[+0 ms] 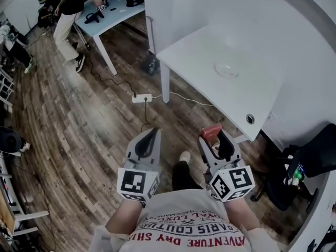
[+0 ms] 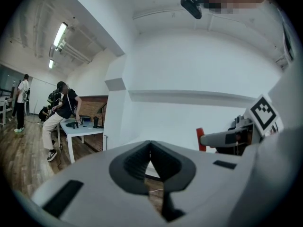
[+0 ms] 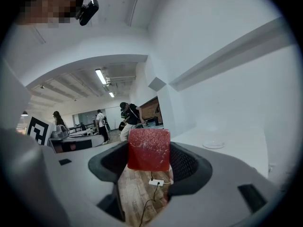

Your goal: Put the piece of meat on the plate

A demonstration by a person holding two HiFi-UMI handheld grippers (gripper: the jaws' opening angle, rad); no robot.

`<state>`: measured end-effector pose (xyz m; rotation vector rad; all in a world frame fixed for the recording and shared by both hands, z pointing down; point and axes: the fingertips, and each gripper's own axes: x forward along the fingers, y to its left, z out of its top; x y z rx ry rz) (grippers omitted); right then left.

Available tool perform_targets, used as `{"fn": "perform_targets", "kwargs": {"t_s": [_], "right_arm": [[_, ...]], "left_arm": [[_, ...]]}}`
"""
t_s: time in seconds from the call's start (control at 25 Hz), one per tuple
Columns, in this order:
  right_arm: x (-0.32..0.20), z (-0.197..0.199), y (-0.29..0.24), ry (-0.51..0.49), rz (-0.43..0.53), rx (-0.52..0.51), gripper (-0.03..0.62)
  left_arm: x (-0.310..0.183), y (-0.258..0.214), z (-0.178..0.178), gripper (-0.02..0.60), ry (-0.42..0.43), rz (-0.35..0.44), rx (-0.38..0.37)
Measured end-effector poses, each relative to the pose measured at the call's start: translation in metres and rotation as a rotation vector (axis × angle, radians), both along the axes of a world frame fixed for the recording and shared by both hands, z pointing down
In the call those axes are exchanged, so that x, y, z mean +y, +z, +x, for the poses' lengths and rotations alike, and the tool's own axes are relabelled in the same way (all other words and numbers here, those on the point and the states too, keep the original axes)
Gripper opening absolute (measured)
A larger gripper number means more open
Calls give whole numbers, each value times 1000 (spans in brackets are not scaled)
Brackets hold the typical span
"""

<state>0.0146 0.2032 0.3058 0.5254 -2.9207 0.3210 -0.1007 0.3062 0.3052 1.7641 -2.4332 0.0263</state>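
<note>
Carry step: right gripper (image 1: 212, 135) clamps red block-shaped piece of meat (image 3: 148, 149), left gripper (image 2: 150, 146) jaws closed, empty; next move likely needs a forward reach to clear round plate (image 1: 227, 70), well apart.

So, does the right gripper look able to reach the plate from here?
Probably yes: the right gripper, shut on the meat, faces the plate, and nothing stands between them on the white table, though it hangs short of the edge.

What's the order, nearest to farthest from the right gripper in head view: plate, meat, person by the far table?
1. Meat: clamped in the right gripper.
2. Plate: ahead, on the table.
3. Person: far off, upper left.
</note>
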Motion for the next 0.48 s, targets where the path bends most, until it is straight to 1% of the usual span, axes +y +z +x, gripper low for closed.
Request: {"fn": "perform_targets", "kwargs": {"t_s": [0.2,0.48], "right_arm": [[-81,-44,-8,4,-83,-41,276],[-216,-85,-19,51,-53,-38,276]], "left_arm": [[-79,-11,-42,6,11,1,-12],[-215,-25,-88,6,57,14,-26]]}}
